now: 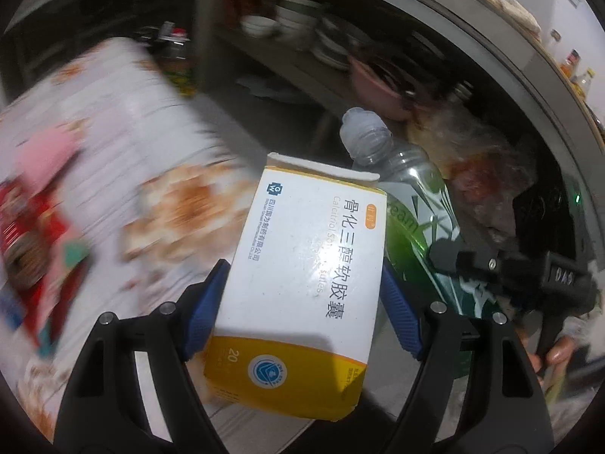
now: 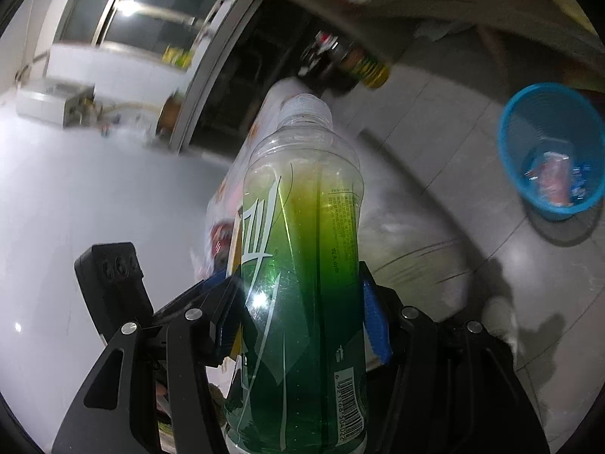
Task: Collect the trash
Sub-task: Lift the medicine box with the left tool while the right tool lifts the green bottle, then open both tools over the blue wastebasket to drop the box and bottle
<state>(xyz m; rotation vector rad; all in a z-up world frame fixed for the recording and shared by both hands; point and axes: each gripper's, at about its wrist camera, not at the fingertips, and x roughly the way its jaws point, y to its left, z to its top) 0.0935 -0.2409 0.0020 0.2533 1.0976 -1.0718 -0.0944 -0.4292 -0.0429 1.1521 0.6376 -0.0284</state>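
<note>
Currently left gripper [image 1: 302, 302] pinches the white-and-yellow cardboard medicine box [image 1: 302, 283], right gripper [image 2: 302, 310] the green-labelled clear plastic bottle [image 2: 302, 265]; the slick bottle may slip before reaching the blue plastic basket [image 2: 510, 174].

patterned cloth [image 1: 113, 159] smeared by blur, bottle [image 2: 302, 265] base cut by the frame edge, bin [image 2: 552, 151] contents unreadable

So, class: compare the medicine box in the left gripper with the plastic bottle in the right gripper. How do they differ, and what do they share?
The medicine box is flat-sided white and yellow card; the plastic bottle is round, clear and green. The box's top flap stands open; the bottle is capped. The box bears large printed characters; the bottle carries a barcode. Shared: each is clamped between blue-padded jaws.
</note>
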